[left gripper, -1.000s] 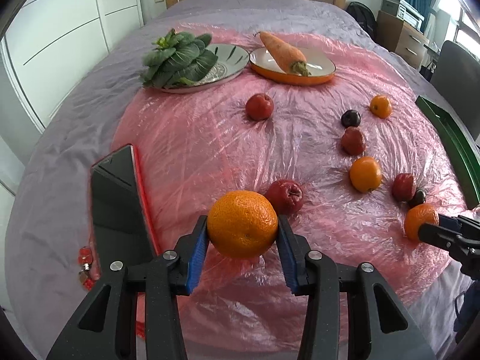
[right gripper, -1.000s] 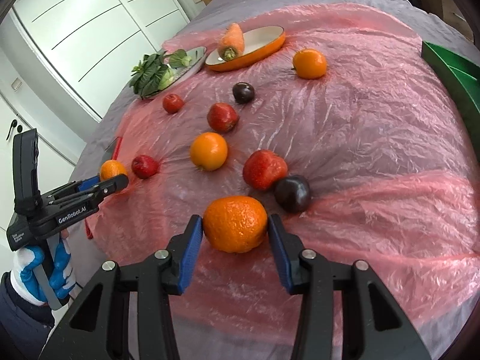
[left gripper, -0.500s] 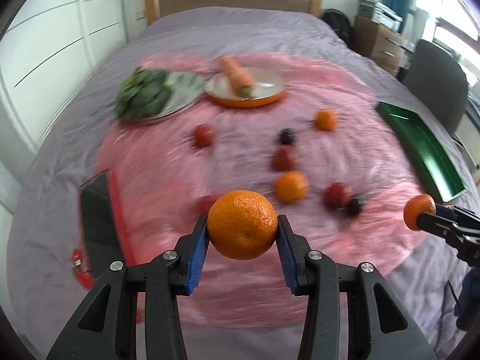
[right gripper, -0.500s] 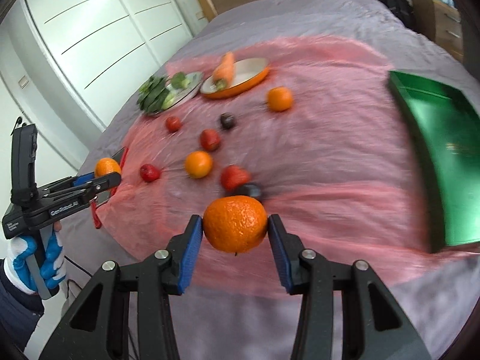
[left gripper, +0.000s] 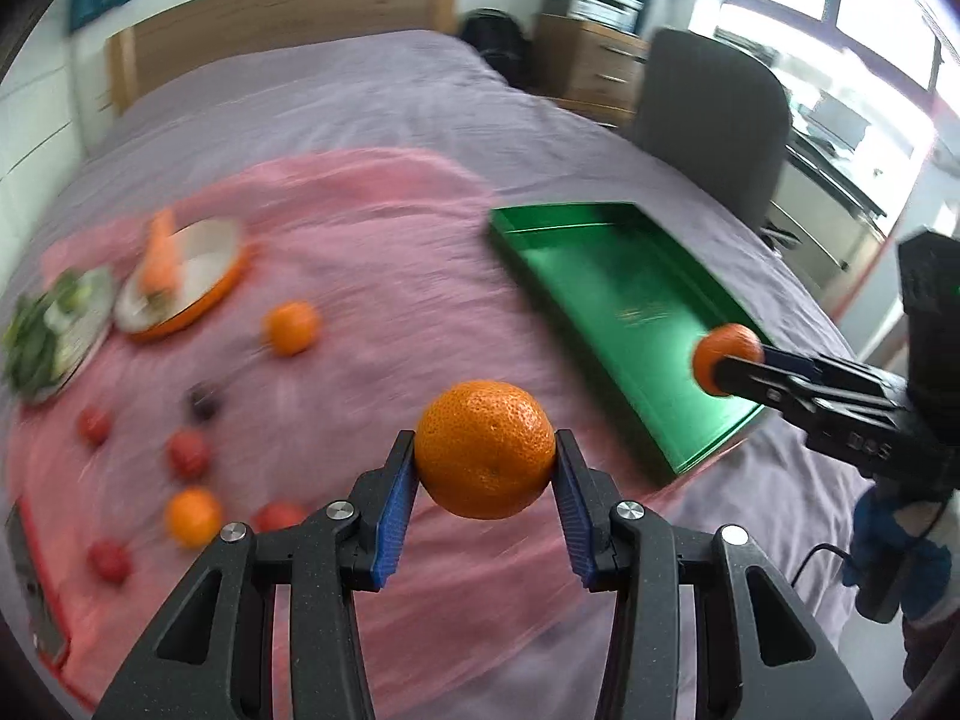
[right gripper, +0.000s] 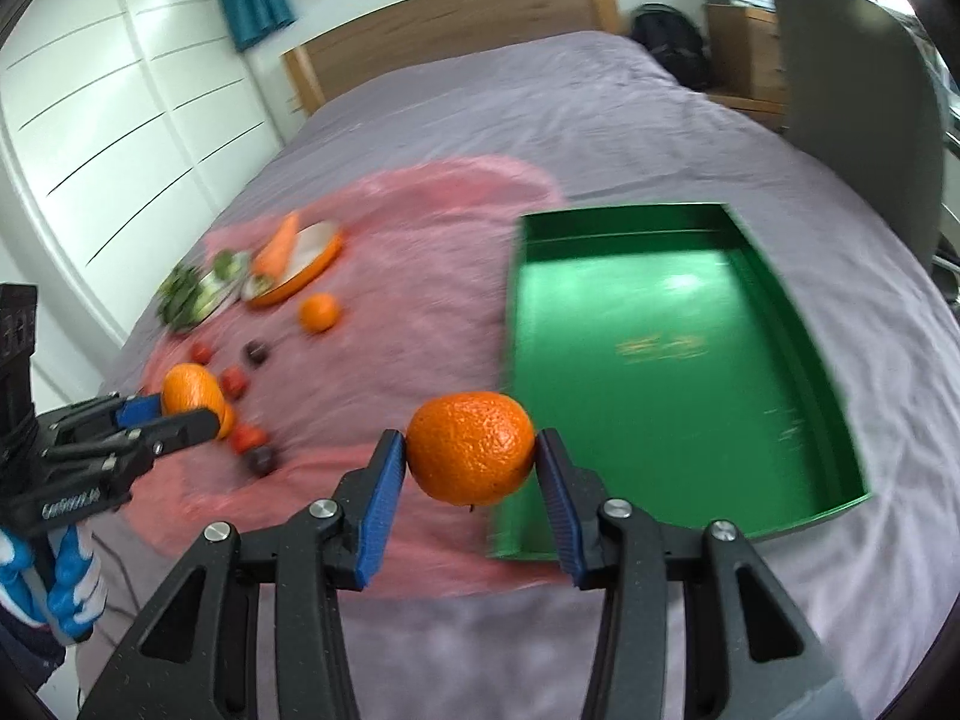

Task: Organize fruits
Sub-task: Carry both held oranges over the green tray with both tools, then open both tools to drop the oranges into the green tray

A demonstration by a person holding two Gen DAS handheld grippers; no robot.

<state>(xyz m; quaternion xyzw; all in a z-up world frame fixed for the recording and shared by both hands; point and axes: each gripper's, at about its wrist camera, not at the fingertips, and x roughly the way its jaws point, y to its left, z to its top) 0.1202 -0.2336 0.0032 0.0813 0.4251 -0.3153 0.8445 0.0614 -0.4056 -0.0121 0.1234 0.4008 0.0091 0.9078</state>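
Orange and dimpled, a round mandarin (left gripper: 485,457) sat pinched between the blue-padded fingers (left gripper: 393,516) of the left gripper (left gripper: 485,498), held in the air above the crinkled pink plastic sheet (left gripper: 372,252) spread over the purple bed (left gripper: 336,102). The right gripper (right gripper: 471,495) gripped a second round orange mandarin (right gripper: 471,447) the same way, its fingers (right gripper: 375,510) closed on the fruit's sides, hanging just over the near left corner of the shallow green metal tray (right gripper: 672,348). That tray lay on the bed beside the sheet's right edge. On the sheet, blurred, were a loose orange (right gripper: 319,312), several small red fruits (left gripper: 189,454), a dark plum (left gripper: 204,402), an orange-rimmed plate with a carrot (left gripper: 180,294) and a plate of green leaves (left gripper: 54,330).
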